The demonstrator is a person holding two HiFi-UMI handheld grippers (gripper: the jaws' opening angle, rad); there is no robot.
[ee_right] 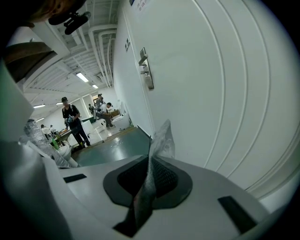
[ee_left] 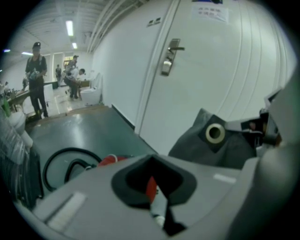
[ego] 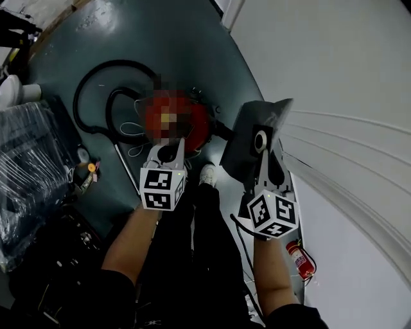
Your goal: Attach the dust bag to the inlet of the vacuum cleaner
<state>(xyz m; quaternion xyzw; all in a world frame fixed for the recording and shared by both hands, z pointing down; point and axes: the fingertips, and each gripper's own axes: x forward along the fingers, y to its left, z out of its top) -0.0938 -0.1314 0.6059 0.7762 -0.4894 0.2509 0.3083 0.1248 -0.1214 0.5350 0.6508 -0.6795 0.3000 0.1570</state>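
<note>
The red vacuum cleaner [ego: 201,128] is unreadable across its top in the head view, its near side sits behind the left gripper [ego: 169,146], and its inlet cannot be found. The left gripper view shows only a red sliver of it. The near end of the dust bag [ego: 247,138] is behind the right gripper [ego: 270,157]. In the right gripper view the bag is edge-on, collar ring out of sight. Print on the door sign [ee_left: 208,11] is too small to read. The plastic-wrapped stack [ego: 26,167] is cut off at the left edge.

The dark grey cloth dust bag [ego: 244,151] looks matt, its pale round collar ring [ego: 261,140] smooth. The red vacuum cleaner body [ego: 200,125] looks smooth, the dark green floor [ego: 160,38] glossy; the silver metal door handle [ee_left: 168,58] gleams.
</note>
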